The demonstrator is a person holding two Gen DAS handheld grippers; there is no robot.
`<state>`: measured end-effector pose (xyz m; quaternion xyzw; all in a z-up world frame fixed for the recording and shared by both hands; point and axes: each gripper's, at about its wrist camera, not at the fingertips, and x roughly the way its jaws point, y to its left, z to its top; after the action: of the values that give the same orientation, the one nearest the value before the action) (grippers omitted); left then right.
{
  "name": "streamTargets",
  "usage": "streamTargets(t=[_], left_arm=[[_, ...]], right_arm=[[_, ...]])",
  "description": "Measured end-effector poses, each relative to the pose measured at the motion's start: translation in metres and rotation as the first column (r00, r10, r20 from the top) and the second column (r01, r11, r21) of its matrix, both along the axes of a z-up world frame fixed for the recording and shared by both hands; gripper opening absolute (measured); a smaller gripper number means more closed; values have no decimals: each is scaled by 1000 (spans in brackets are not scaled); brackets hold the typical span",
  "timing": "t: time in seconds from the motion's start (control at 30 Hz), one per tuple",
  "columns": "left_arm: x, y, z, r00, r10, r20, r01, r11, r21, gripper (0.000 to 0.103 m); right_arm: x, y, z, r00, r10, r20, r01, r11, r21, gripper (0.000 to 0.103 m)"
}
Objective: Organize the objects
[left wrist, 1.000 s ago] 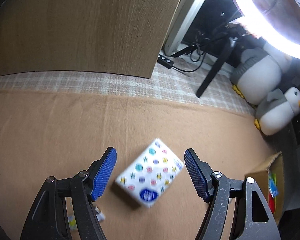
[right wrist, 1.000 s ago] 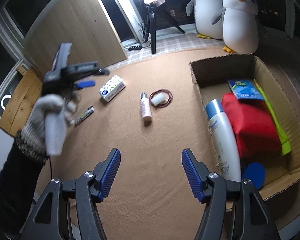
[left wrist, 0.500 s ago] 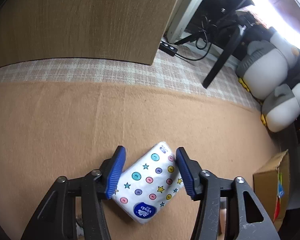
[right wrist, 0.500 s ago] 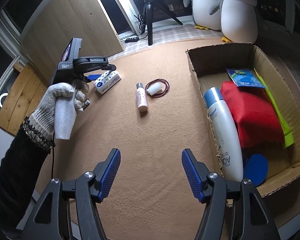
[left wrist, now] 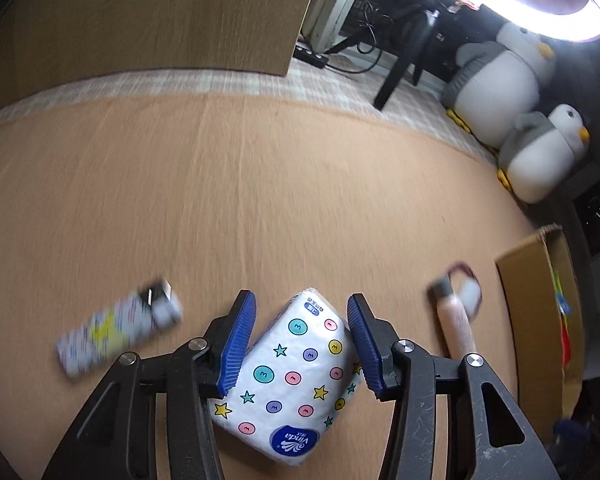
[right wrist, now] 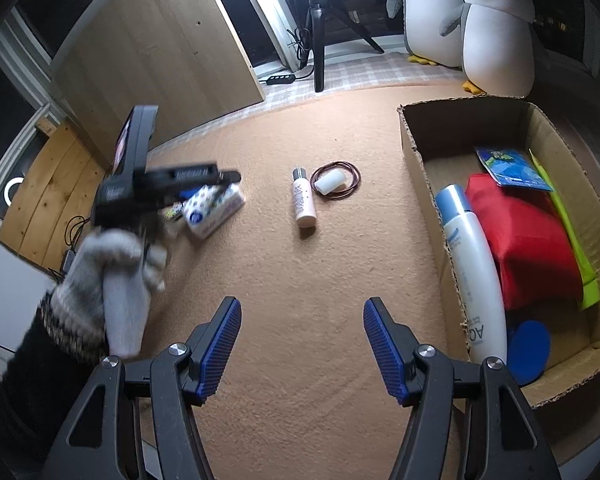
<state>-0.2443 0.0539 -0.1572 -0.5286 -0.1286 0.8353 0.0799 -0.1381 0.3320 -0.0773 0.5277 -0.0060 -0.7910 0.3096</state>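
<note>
My left gripper is shut on a white tissue pack printed with coloured dots and stars, held just above the tan mat. The pack also shows in the right wrist view under the left gripper. My right gripper is open and empty, above the mat's near middle. A small pink bottle, a white cap inside a brown hair tie and a patterned tube lie on the mat.
A cardboard box stands at the right, holding a white-blue bottle, a red pouch, a blue packet and a blue disc. Two plush penguins, a tripod and a wooden panel stand behind the mat.
My left gripper closed around the tissue pack and lifted it, swinging right so the tube and pink bottle came into its view. The right gripper stayed open and nearly still.
</note>
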Motion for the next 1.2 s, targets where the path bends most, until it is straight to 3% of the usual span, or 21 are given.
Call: streamTargets(t=[0.27, 0.6, 1.0, 1.2], left_arm=[[62, -3, 2, 1000, -15, -1, 15, 1000, -6, 51], [119, 4, 5, 999, -52, -3, 52, 997, -65, 51], [134, -7, 9, 997, -74, 17, 75, 996, -49, 53], [138, -21, 19, 998, -65, -2, 65, 997, -30, 64]], right_arm=[[-3, -9, -4, 1000, 19, 7, -19, 1000, -1, 60], [-1, -21, -13, 999, 45, 8, -45, 999, 21, 60], [-17, -43, -18, 994, 94, -48, -92, 995, 43, 60], [-33, -53, -25, 994, 99, -46, -96, 994, 50, 60]])
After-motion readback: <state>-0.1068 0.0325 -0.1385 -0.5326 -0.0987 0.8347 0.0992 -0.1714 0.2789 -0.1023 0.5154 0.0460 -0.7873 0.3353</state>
